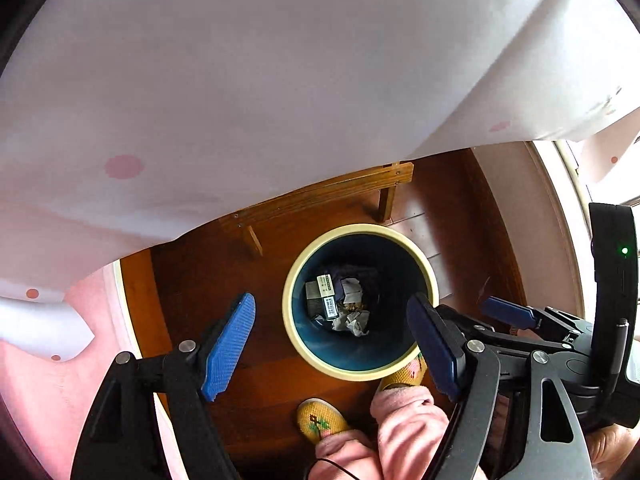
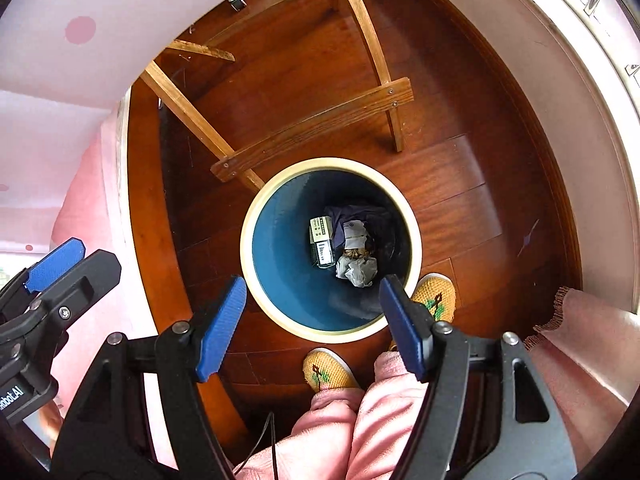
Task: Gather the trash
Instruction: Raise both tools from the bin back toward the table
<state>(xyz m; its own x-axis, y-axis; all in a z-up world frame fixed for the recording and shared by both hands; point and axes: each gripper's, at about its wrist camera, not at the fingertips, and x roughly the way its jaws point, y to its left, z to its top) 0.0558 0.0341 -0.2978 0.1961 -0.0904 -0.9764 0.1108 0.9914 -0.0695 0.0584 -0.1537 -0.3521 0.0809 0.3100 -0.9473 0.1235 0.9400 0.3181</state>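
Hovering over blue bin (image 2: 280,280) holding crumpled paper (image 2: 358,270), small boxes (image 2: 322,240) (both grippers' fingers apart, empty).

Each gripper, left (image 1: 334,344) and right (image 2: 314,326), has a black plastic frame with triangular cut-outs, silver round pivot pins and two blue ribbed fingers (image 2: 222,328). One black body carries white lettering ending "obot.AI"; another housing shows a small green light (image 1: 624,250). The person wears fuzzy pink trousers (image 2: 360,420) and yellow knitted slippers (image 2: 326,372) with green and dark stitching. A thin black cable (image 2: 273,448) hangs down.
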